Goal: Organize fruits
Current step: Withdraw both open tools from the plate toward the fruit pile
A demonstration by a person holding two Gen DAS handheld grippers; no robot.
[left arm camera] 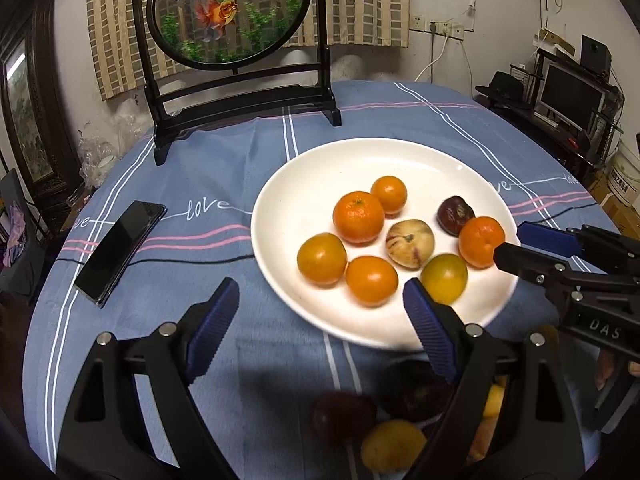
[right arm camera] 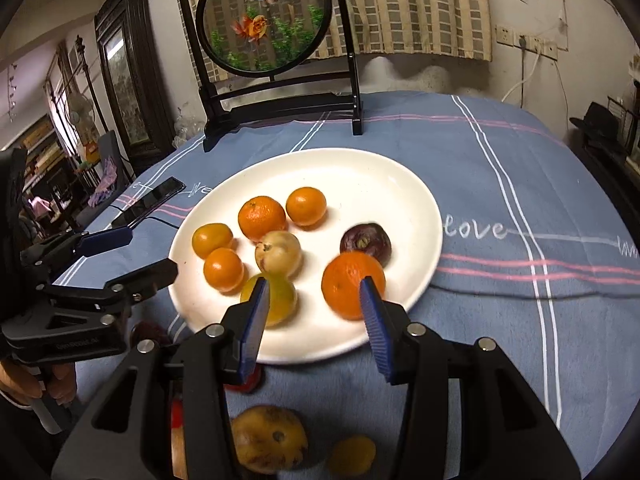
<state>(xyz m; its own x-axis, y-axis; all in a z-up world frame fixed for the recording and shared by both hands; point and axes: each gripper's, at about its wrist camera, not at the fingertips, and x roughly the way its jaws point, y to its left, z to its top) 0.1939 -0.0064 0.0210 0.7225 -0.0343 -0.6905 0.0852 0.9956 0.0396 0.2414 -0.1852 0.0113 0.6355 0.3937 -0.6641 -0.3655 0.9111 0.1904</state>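
Observation:
A white plate [left arm camera: 320,168] [right arm camera: 400,184] on the blue cloth holds several fruits: oranges, a pale striped fruit [left arm camera: 409,243] [right arm camera: 279,252], a dark purple fruit [left arm camera: 455,214] [right arm camera: 366,242] and a yellow-green fruit [left arm camera: 444,278] [right arm camera: 276,298]. My left gripper [left arm camera: 320,320] [right arm camera: 132,256] is open and empty at the plate's near-left rim. My right gripper [right arm camera: 316,320] [left arm camera: 516,246] is open and empty over the plate's near edge, beside an orange [right arm camera: 352,290] [left arm camera: 481,241]. Several loose fruits, one yellowish [right arm camera: 268,444] and one dark red [left arm camera: 344,416], lie on the cloth below the grippers.
A black phone [left arm camera: 120,250] [right arm camera: 150,202] with a cable lies left of the plate. A round goldfish screen on a black stand [left arm camera: 240,96] [right arm camera: 280,104] stands at the table's back. A desk with a monitor [left arm camera: 572,96] is at the far right.

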